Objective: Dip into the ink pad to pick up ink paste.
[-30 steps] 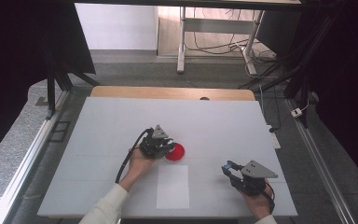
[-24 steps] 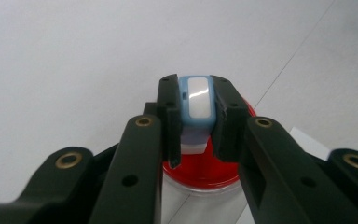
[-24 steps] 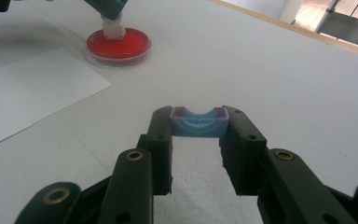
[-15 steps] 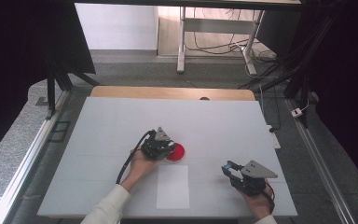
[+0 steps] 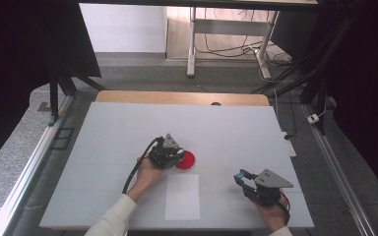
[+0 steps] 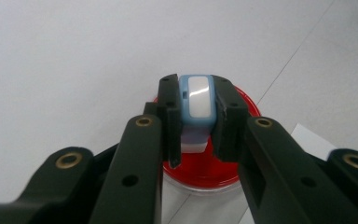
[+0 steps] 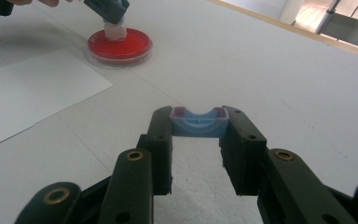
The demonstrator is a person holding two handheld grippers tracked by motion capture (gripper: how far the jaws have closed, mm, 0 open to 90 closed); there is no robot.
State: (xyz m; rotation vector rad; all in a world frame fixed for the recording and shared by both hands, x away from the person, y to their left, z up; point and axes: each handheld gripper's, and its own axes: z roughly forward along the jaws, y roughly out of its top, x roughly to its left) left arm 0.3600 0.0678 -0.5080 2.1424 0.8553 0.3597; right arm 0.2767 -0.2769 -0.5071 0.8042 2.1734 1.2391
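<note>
In the high view we are holding the left gripper (image 5: 176, 156) at the near-left edge of a red petri dish (image 5: 186, 160) on the white table (image 5: 108, 128), just above a sheet of paper (image 5: 182, 196), while the right gripper (image 5: 243, 178) is sitting well apart to the right. In the left gripper view we are clamping a light-blue block (image 6: 197, 99) with a white tip over the dish (image 6: 205, 168). In the right gripper view we are pinching a blue cap (image 7: 198, 122), open side toward us, with the dish (image 7: 120, 45) far off.
</note>
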